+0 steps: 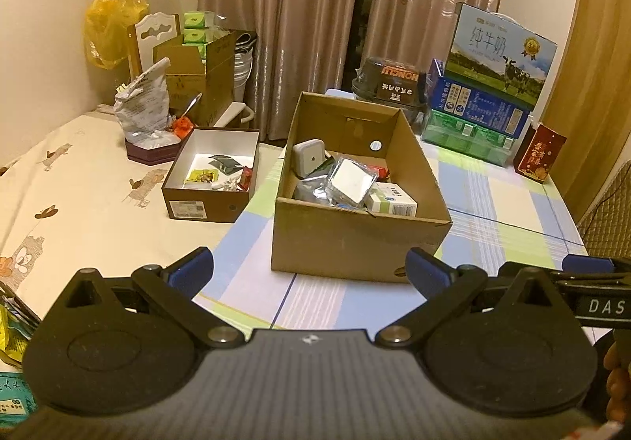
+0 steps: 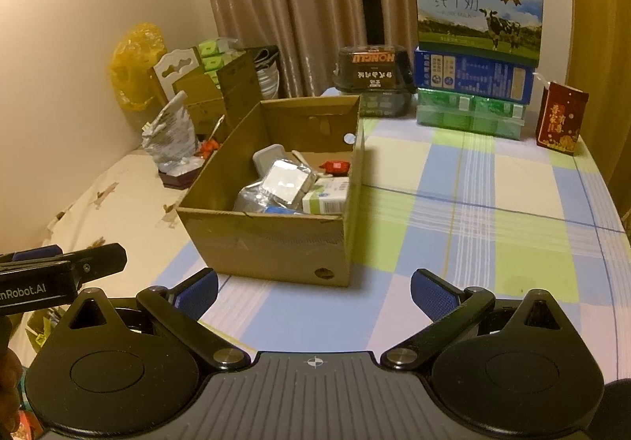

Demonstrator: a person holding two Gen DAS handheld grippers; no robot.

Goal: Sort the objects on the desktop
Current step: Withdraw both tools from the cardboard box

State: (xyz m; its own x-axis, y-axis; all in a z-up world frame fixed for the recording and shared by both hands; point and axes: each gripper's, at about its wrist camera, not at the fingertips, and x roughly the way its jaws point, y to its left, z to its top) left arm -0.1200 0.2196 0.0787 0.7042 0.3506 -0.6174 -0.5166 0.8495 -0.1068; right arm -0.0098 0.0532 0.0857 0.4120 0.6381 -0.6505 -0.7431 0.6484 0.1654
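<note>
Both sets of jaws stand spread wide and hold nothing: the left gripper and the right gripper hover low over the checked cloth of the surface, side by side, each just short of the big cardboard box.

That box is the nearest sorting bin. Its long axis runs away from the cameras toward the curtains, with a short wall facing the jaws. Inside lie a grey square device, a foil packet tilted on the pile, a small white-and-green carton lying flat along the near wall, and something red further back. To its left sits a smaller white-lined box holding a few sachets, its long axis also pointing away.

Judging from this, the sorting looks well advanced; loose packets show only at the left edge of the left view.

Risks: reaching forward low could catch a finger on the near wall and shove the light box across the cloth. The two grippers are close enough to knock together.
</note>
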